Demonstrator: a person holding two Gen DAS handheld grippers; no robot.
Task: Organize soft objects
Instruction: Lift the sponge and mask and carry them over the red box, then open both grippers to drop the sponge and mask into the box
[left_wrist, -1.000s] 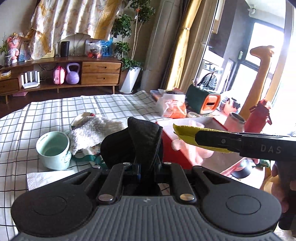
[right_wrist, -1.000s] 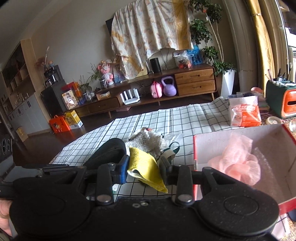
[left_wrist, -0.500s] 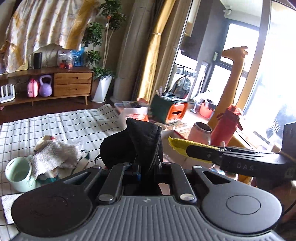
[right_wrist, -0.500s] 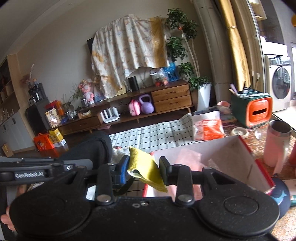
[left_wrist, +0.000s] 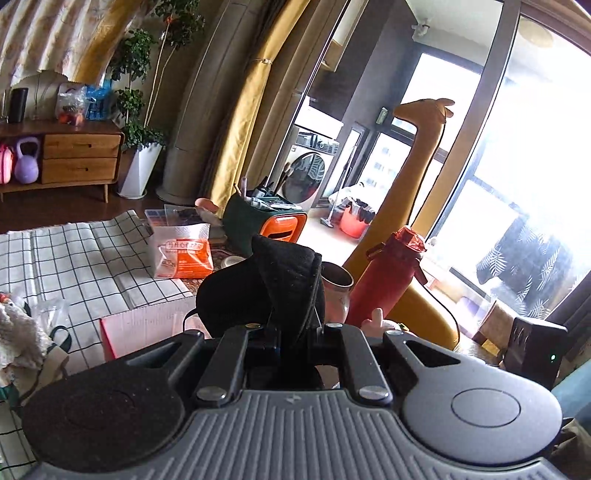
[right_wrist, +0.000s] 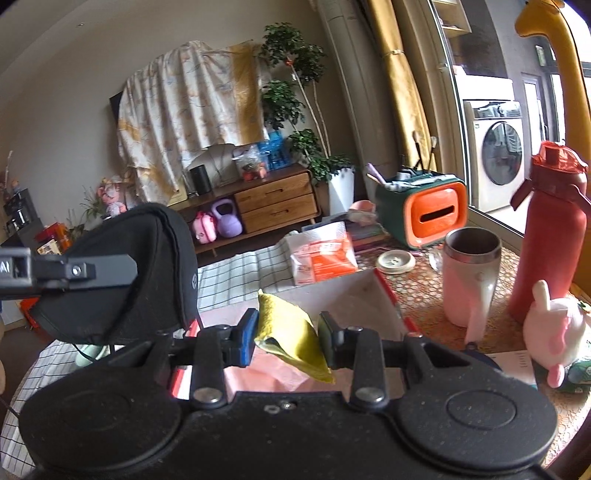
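My left gripper (left_wrist: 291, 328) is shut on a black fabric cap (left_wrist: 266, 284) and holds it in the air above the red-rimmed cardboard box (left_wrist: 147, 325). The cap also shows in the right wrist view (right_wrist: 122, 273), at the left, level with my right gripper. My right gripper (right_wrist: 288, 328) is shut on a folded yellow cloth (right_wrist: 291, 332) and holds it over the open box (right_wrist: 384, 295). Pink soft fabric (right_wrist: 258, 373) lies inside the box under the cloth.
On the table's right stand a pink steel mug (right_wrist: 471, 273), a red bottle (right_wrist: 546, 232), a pink plush toy (right_wrist: 554, 328) and an orange-green organizer (right_wrist: 421, 210). An orange-white packet (right_wrist: 321, 254) lies behind the box. A white fluffy cloth (left_wrist: 14, 336) lies on the checked tablecloth (left_wrist: 74, 258).
Both grippers have swung to the right and now hang over the box, each still holding its item. The mint cup and white cloth have slid out to the left.
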